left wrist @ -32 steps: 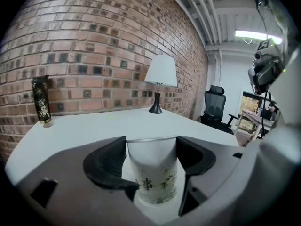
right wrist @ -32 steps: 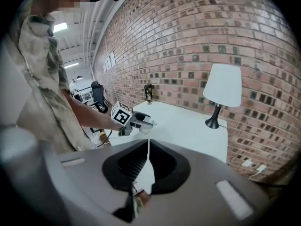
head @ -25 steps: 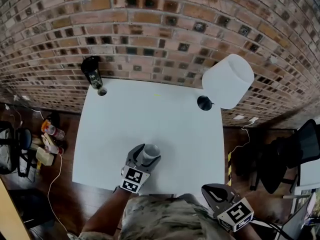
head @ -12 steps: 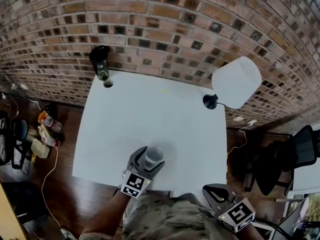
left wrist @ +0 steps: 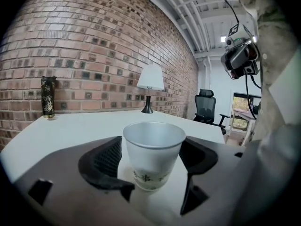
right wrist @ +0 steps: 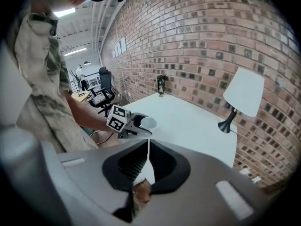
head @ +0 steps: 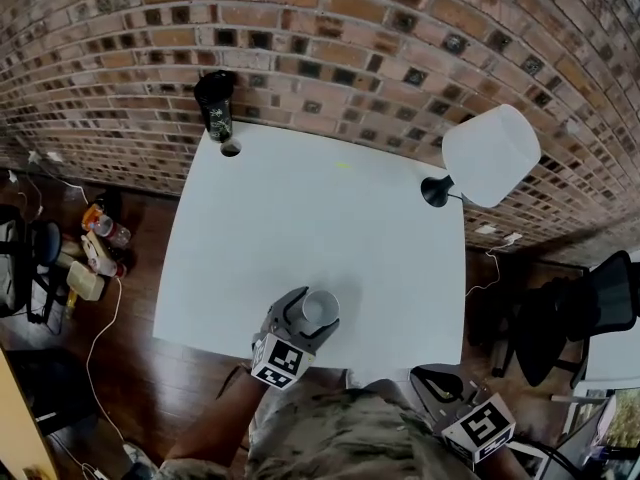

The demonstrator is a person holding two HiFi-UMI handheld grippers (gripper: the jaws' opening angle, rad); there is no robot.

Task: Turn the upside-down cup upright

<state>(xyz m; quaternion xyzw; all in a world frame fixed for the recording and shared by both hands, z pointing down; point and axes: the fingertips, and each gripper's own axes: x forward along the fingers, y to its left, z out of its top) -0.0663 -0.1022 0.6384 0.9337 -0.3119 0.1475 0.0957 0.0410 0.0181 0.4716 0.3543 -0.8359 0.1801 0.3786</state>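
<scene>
A brick wall (head: 300, 28) stands behind a white desk (head: 300, 208), and the floor (head: 150, 388) is of dark wood. At 9 o'clock from the desk, some bottles and small things (head: 95, 258) lie on the floor beside a cable.

On the desk's corner at 11 o'clock stands a dark, tall tumbler (head: 214, 105), close to the wall.

At 6 o'clock, near the front edge of the desk, the cup (left wrist: 154, 154) stands upright on the desk with its mouth to the top. It is pale, with dark print low on its side. The left hand-held gripper (head: 312, 311) lies level around it. Its jaws are opening, the cup is between them, and the pads are just beside the cup's sides.

At 2 o'clock stands a lamp (head: 490, 155) with a white shade and a black foot, at the desk's far right corner.

At 5 o'clock, off the desk's front edge, is the right hand-held gripper (head: 428, 380). It points downward. Its jaws are almost together, with only a thin slit, and they hold nothing.

At 3 o'clock, on the floor beyond the desk, is a black office chair (head: 590, 313).
</scene>
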